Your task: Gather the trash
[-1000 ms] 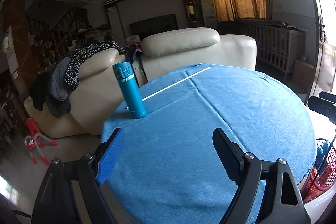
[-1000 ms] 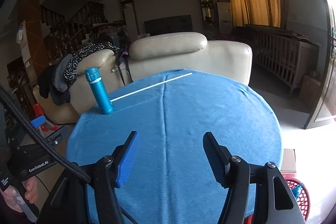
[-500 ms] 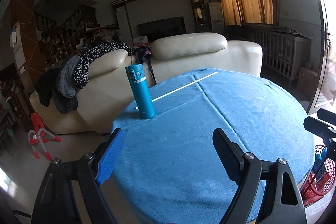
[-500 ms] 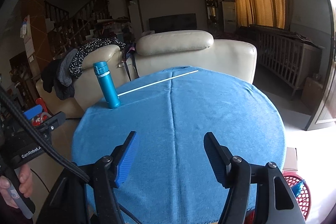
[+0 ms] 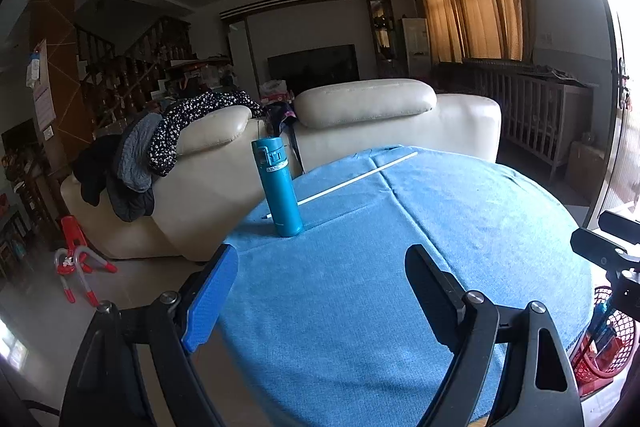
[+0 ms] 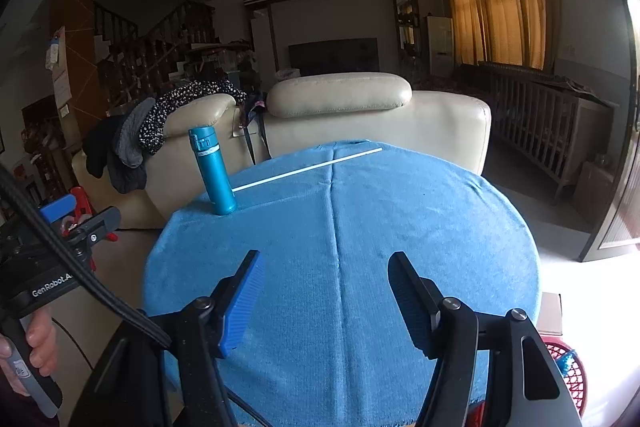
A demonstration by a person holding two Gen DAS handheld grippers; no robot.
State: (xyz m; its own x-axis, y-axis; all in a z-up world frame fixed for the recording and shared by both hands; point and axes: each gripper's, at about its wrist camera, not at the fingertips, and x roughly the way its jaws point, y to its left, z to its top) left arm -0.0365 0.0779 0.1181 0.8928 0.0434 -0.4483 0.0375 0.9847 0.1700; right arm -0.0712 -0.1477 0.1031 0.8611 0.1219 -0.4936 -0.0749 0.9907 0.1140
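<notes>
Tongs both gape empty above blue tablecloth [image 6: 400, 219], left gripper [image 5: 320, 267], right gripper [image 6: 326, 271]

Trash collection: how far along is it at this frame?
Done: can't tell; the red basket beside the table holds something blue, unclear what. In hand: nothing; left gripper and right gripper are both open and empty. Left: the white stick lies on the blue tablecloth beside the upright teal bottle.

Both wrist views over shared table [image 5: 460, 227]
</notes>
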